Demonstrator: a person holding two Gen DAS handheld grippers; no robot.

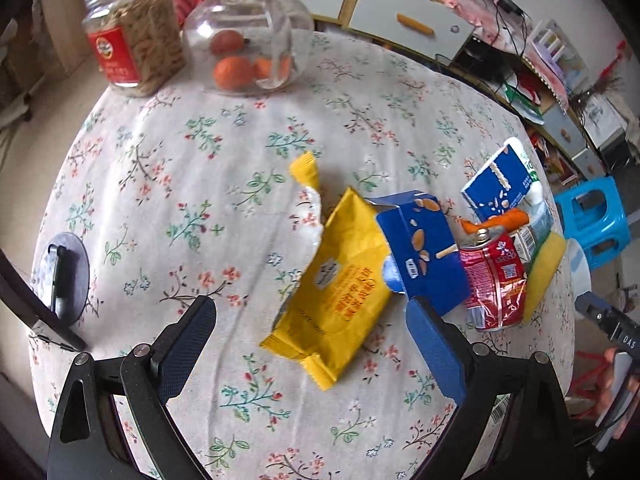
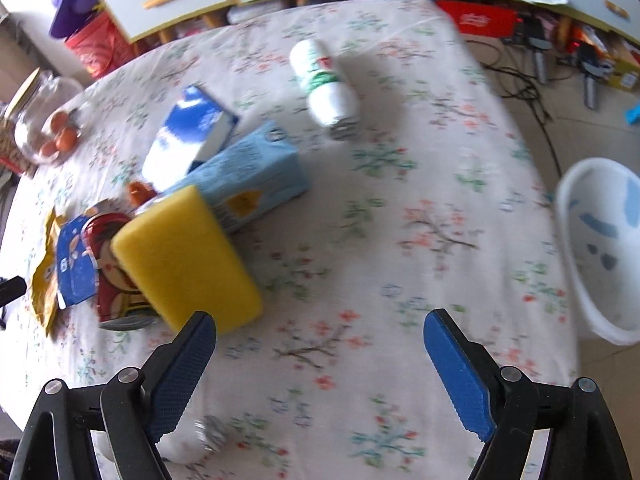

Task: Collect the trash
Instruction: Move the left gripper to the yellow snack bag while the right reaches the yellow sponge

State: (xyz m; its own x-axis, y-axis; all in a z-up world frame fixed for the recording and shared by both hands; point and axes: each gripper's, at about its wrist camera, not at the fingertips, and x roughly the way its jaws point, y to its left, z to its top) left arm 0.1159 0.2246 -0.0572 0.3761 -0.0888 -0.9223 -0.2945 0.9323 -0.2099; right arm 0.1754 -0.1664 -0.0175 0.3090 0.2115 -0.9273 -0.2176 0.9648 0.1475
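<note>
My left gripper [image 1: 312, 316] is open low over the flowered table, its fingers either side of a torn yellow snack wrapper [image 1: 344, 280] without touching it. Right of the wrapper lie a flattened blue box [image 1: 424, 248], a crushed red can [image 1: 496, 280], a yellow sponge [image 1: 548, 264] and a blue-and-white carton [image 1: 504, 184]. My right gripper [image 2: 320, 332] is wide open over bare cloth, holding nothing. Its left finger is close to the yellow sponge [image 2: 180, 264]. Behind the sponge lie a light-blue carton [image 2: 248, 176] and a white bottle [image 2: 324, 80] on its side.
A white bin [image 2: 604, 248] stands past the table's right edge. Two glass jars, one with oranges [image 1: 248, 40] and one with snacks [image 1: 136, 48], stand at the far left corner. A dark round object [image 1: 64, 272] lies near the left edge. A blurred white item [image 2: 188, 440] lies under my right gripper.
</note>
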